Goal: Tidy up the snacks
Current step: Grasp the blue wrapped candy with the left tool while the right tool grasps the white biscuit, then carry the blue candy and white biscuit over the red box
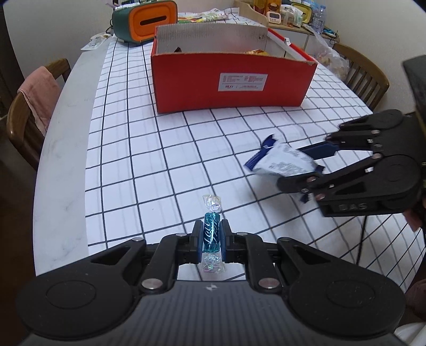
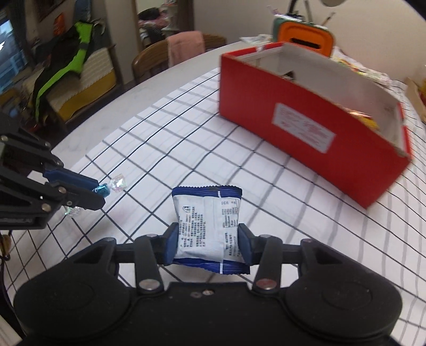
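My left gripper (image 1: 211, 237) is shut on a blue twist-wrapped candy (image 1: 211, 234) and holds it above the checked tablecloth; it also shows at the left of the right wrist view (image 2: 99, 190). My right gripper (image 2: 207, 239) is shut on a white and blue snack packet (image 2: 209, 229), which also shows in the left wrist view (image 1: 282, 159). An open red cardboard box (image 1: 231, 79) stands further back on the table and holds some snacks (image 2: 364, 118).
A green and orange tissue box (image 1: 145, 20) stands behind the red box. Wooden chairs (image 1: 29, 114) stand at the table's left and right sides (image 1: 364, 77). Shelves with jars and bottles (image 1: 293, 13) are at the back. The table's grey edge (image 1: 64, 149) runs along the left.
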A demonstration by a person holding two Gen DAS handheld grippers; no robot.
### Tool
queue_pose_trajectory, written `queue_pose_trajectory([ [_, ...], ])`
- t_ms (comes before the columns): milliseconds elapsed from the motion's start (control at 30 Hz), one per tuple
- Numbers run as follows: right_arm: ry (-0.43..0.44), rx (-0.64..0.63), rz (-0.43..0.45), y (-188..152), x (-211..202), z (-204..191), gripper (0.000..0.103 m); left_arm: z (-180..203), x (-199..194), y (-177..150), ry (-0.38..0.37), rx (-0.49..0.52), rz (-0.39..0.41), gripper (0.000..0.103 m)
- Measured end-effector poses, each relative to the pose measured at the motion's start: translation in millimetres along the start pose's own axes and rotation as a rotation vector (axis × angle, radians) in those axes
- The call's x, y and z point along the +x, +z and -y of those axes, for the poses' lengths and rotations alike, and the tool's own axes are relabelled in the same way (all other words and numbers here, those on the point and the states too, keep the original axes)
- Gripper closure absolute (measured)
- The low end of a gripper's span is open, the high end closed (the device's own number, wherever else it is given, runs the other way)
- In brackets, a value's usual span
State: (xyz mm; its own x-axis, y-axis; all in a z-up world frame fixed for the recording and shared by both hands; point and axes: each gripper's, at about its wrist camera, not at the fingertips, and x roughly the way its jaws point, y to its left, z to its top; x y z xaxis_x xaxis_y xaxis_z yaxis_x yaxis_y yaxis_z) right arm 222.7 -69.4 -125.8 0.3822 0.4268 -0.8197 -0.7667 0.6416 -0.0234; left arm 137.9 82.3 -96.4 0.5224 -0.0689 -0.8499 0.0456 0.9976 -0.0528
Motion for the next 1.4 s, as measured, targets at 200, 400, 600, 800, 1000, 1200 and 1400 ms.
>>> queue_pose_trajectory([
  [200,-0.055,0.066,0.028,-6.0,-35.3,21.2,0.058,17.0,-8.7,12.8,0.016,-0.044,0.029,0.091],
  [400,-0.089,0.087,0.066,-12.0,-70.9,38.0,0.058,31.7,-16.4,29.4,0.021,-0.116,0.054,0.091],
  [600,-0.123,0.12,0.121,-4.5,-104.5,62.0,0.058,43.0,-27.7,55.6,0.044,-0.145,0.097,0.091],
  [800,-0.158,0.131,0.157,15.0,-117.5,82.9,0.058,49.3,-37.2,91.1,0.081,-0.126,0.138,0.091],
  [1000,-0.199,0.17,0.181,44.8,-114.1,102.9,0.058,38.8,-33.2,136.1,0.095,-0.089,0.163,0.091],
  [1200,-0.242,0.228,0.176,81.9,-91.7,126.5,0.058,22.2,-12.4,182.9,0.11,-0.045,0.16,0.091],
  [1400,-0.293,0.25,0.14,113.5,-56.8,148.0,0.058,1.4,24.8,220.1,0.112,-0.032,0.115,0.091],
])
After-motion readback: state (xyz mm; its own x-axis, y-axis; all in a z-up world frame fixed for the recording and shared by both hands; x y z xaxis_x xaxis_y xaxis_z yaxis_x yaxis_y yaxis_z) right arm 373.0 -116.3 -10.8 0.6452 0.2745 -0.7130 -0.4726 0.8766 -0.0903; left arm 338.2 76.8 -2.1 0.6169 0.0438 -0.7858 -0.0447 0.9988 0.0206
